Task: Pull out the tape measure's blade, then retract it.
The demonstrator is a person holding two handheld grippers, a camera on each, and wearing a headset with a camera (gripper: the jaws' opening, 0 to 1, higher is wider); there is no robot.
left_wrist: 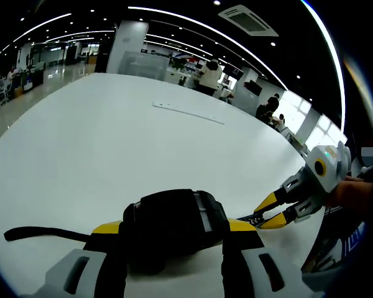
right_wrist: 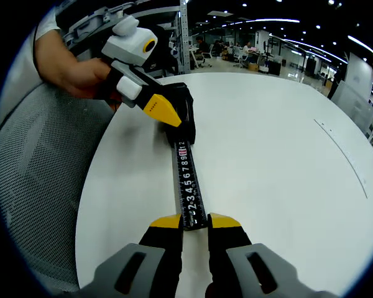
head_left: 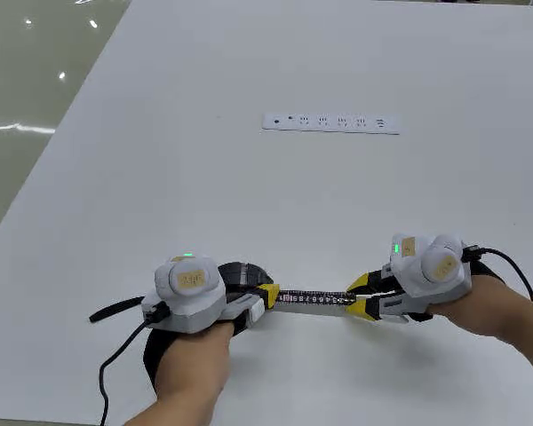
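So the tape measure's black case (left_wrist: 171, 214) sat near the front edge of the white table (head_left: 249, 195). The left gripper (head_left: 253, 297) had its jaws squeezed around it from both sides. The right gripper (right_wrist: 196, 221) was pinched down on the free end of the blade (right_wrist: 188, 180), with a short stretch of printed blade out between the two, running low over the tabletop.

The case looked chunky and hard, so I'd guess it's easy to clamp by its flanks. The blade's the fiddly bit: thin springy metal, probably slick, and it likely kinks if twisted and whips back fast. Holding it right at the end and easing it home seemed the safe bet.

The wrist strap (head_left: 115, 310) trailed off to the left, and a power strip (head_left: 330, 122) lay well apart, further up the table.
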